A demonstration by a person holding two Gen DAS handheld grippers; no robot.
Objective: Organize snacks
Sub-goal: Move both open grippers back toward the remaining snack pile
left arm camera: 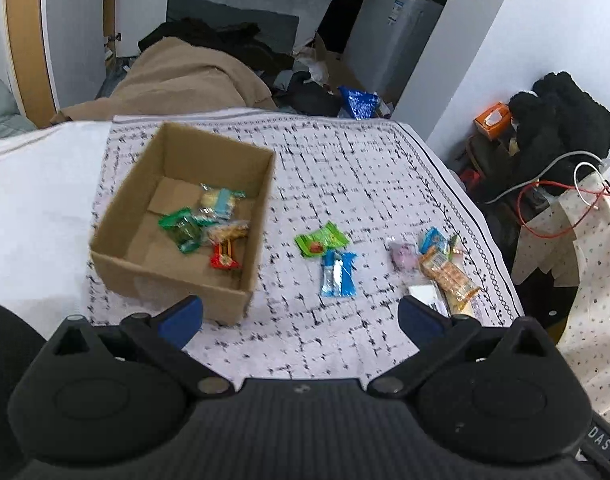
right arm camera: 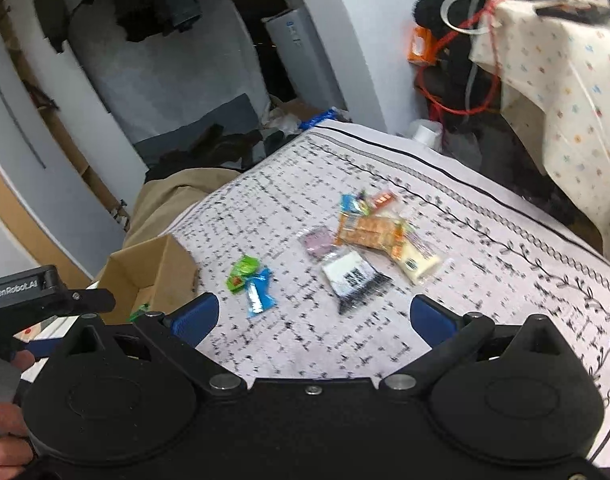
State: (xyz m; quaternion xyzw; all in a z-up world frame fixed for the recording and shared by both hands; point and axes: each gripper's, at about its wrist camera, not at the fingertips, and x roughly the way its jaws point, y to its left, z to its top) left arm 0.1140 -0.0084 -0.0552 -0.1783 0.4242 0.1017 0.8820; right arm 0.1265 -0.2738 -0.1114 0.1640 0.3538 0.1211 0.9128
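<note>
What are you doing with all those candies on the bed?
A person is sorting snacks into a cardboard box with two handheld grippers. Four packets already lie in the box. More wait on the patterned cloth: a green packet, a blue packet, and a pile further right. The left gripper and right gripper are both open and empty.

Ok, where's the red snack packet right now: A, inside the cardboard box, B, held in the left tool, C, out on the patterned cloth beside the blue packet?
A: the red packet lies on the floor of the cardboard box, near its front wall.
</note>
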